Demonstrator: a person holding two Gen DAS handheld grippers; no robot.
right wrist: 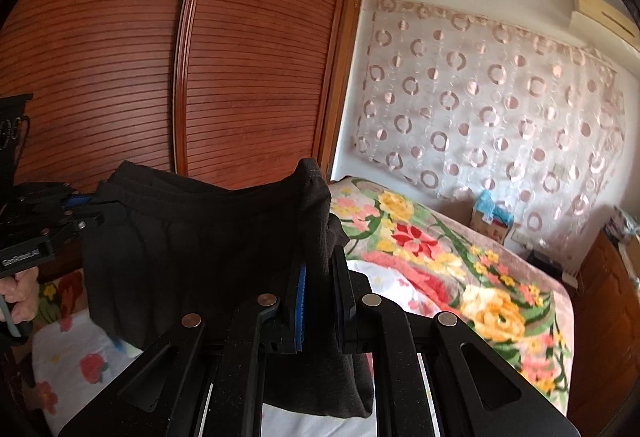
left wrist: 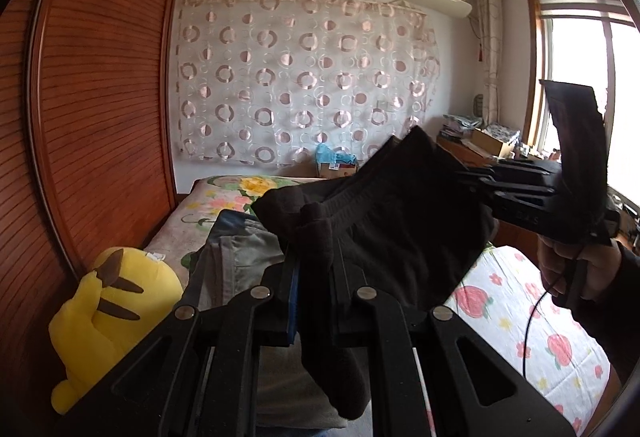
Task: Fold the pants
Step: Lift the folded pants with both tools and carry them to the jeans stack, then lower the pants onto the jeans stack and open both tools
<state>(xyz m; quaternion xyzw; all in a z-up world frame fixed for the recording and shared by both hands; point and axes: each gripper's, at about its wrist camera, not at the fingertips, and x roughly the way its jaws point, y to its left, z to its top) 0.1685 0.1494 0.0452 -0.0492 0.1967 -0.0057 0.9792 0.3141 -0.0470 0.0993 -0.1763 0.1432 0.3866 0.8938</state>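
A pair of black pants [left wrist: 384,213] hangs in the air above the bed, held by the waistband between both grippers. My left gripper [left wrist: 316,257] is shut on one end of the waistband; it also shows in the right wrist view [right wrist: 100,211] at the left edge. My right gripper [right wrist: 320,257] is shut on the other end of the pants [right wrist: 208,237]; it also shows in the left wrist view [left wrist: 472,179] at the right. The lower part of the pants is hidden below both grippers.
A bed with a strawberry-print sheet [left wrist: 552,337] and a floral blanket [right wrist: 460,269] lies below. Grey folded clothes [left wrist: 240,261] and a yellow plush toy [left wrist: 108,313] lie at the left by a wooden wardrobe [right wrist: 240,57]. Cluttered desk [left wrist: 480,145] near the window.
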